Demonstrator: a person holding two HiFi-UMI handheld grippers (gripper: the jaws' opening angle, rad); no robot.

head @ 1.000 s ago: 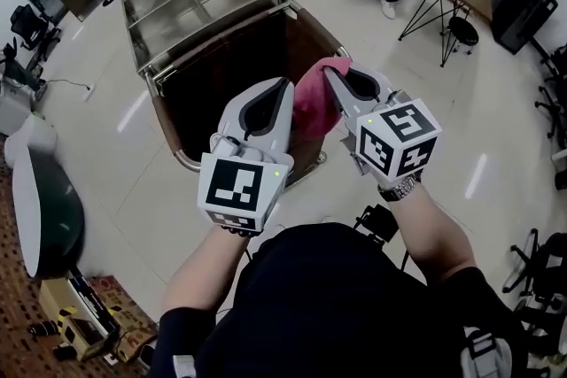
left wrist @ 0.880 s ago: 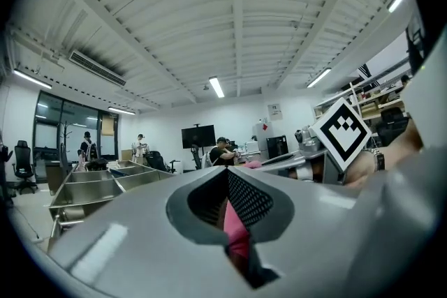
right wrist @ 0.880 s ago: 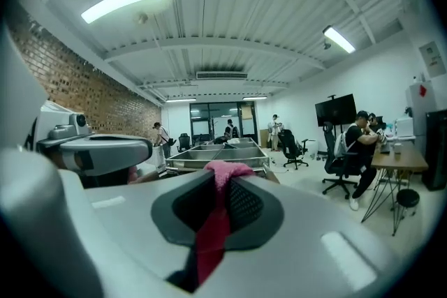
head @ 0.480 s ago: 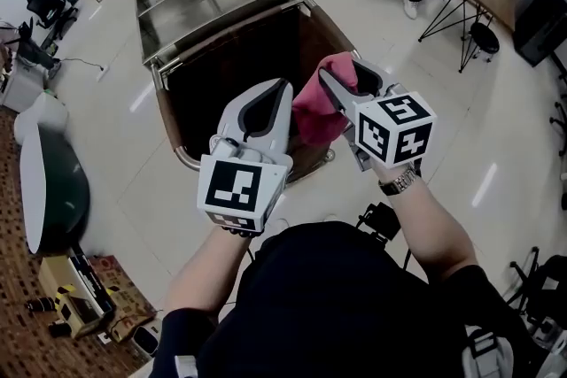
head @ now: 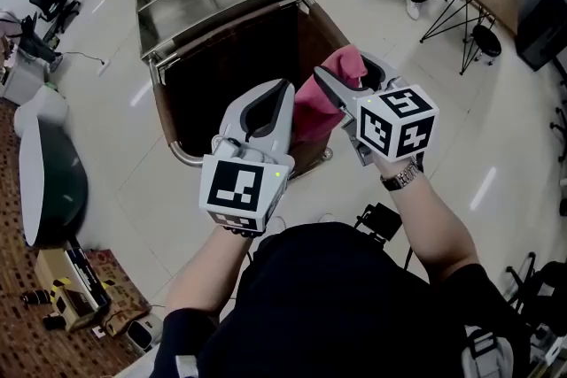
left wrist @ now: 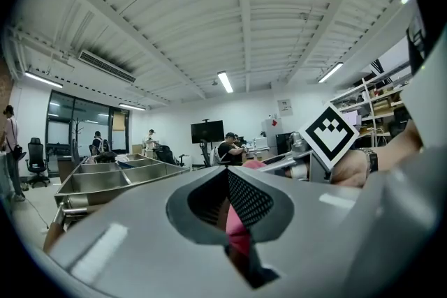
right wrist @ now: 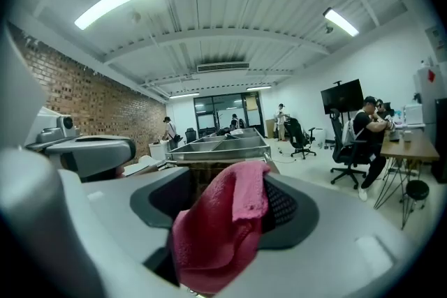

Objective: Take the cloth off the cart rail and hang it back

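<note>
Cart (head: 226, 29) close ahead, open floor (head: 124, 181) alongside

We saw a plain pink cloth (head: 321, 106) at the centre of the frame, with no pattern on it. The left gripper (head: 285, 87) had a pale grey shell with a black hollow, and its cube bore black squares on white. The right gripper (head: 347, 66), whose jaws had just been opening with the cloth between them, showed the same grey, black and black-and-white markers. The cart (head: 221, 4) at the upper left was silver steel on top and dark brown below. The floor (head: 133, 164) was glossy off-white.
</note>
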